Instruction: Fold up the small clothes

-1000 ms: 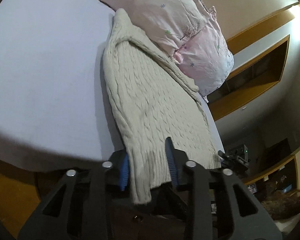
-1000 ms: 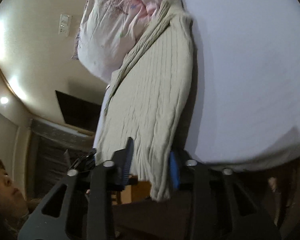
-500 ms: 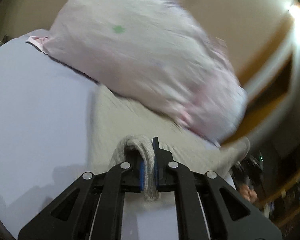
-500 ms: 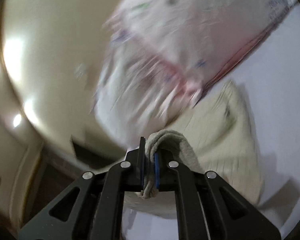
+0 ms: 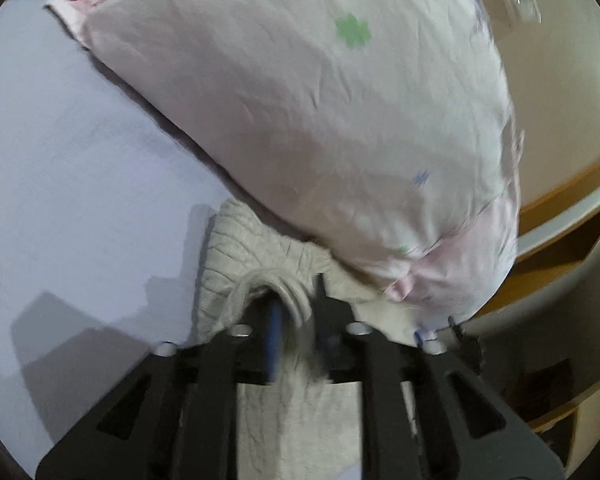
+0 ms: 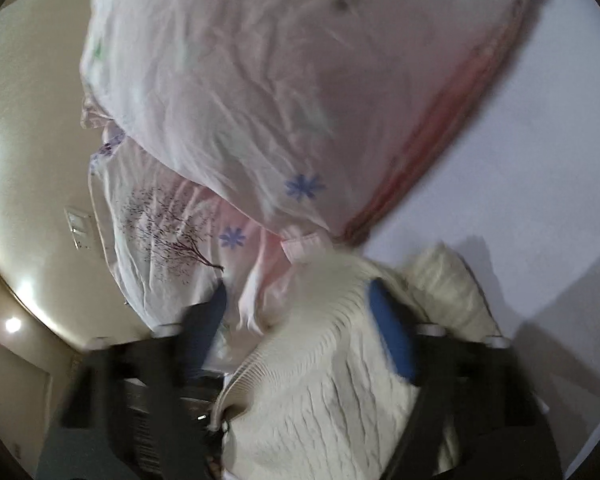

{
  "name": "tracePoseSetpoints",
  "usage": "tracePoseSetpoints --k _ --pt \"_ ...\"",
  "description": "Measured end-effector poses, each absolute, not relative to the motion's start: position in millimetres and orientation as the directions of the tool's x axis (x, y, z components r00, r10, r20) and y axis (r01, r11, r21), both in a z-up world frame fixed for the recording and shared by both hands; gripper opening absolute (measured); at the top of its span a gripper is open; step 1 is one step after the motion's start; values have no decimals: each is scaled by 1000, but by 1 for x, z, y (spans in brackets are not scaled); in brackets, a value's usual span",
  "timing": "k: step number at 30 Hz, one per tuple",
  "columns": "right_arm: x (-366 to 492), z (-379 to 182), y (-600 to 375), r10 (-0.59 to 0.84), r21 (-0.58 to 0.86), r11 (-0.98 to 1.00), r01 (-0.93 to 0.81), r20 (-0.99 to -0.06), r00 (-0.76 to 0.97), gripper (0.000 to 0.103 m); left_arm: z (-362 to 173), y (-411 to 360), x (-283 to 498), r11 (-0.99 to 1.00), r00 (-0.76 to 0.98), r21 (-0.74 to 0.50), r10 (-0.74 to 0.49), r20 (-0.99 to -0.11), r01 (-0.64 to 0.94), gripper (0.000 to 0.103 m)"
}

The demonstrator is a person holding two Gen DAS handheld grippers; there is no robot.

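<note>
The sweater point(image 5: 236, 256) is lying on the bed point(image 5: 80, 184), its far end lying against the pillow point(image 5: 300, 112) at the head of the bed. The left gripper point(image 5: 296, 320) is sitting over the sweater's folded edge, with bare bed stretching off to its left. The right gripper point(image 6: 300, 320) is sitting over the same sweater point(image 6: 320, 400), the pillow point(image 6: 240, 100) lying just beyond it and bare bed point(image 6: 520, 160) lying to its right.

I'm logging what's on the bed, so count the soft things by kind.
Knit sweater: 1
Pillows: 2, the flowered pillow and the tree-print pillow
Bed sheet: 1
Total: 4
</note>
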State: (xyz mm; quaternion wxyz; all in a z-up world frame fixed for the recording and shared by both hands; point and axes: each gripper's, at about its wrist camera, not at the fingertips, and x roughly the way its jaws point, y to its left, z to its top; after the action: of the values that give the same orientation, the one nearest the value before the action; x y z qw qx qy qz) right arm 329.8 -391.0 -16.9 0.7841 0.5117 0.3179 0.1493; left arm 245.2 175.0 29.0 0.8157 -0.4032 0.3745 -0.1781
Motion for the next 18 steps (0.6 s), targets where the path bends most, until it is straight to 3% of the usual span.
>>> tracePoseSetpoints --k 1,2,3,8,12,16,17,18 --pt "323 -11 -395 535 886 456 78 -344 772 96 36 180 237 627 686 -779 -559 -466 -17 60" --pt "318 -8 -399 530 887 457 70 -334 779 97 41 183 231 649 712 -761 -522 -470 -27 90" --pt "315 -5 -402 527 888 456 61 -324 785 97 47 185 224 677 742 -735 -473 -475 -39 94" --pt "300 12 -404 514 863 505 9 -309 800 100 41 164 207 741 668 -671 -510 -542 20 92" --pt "301 11 -396 545 862 508 -6 -316 777 100 18 149 203 767 561 -642 -538 -629 15 76" --pt "303 8 -392 568 867 498 -4 -322 758 100 14 141 198 795 551 -606 -510 -660 11 71" --pt "304 8 -391 573 871 492 -6 -319 755 100 13 141 197 786 552 -618 -514 -656 -3 65" --pt "304 8 -391 582 876 483 -9 -313 751 100 9 143 197 768 546 -640 -528 -651 -20 50"
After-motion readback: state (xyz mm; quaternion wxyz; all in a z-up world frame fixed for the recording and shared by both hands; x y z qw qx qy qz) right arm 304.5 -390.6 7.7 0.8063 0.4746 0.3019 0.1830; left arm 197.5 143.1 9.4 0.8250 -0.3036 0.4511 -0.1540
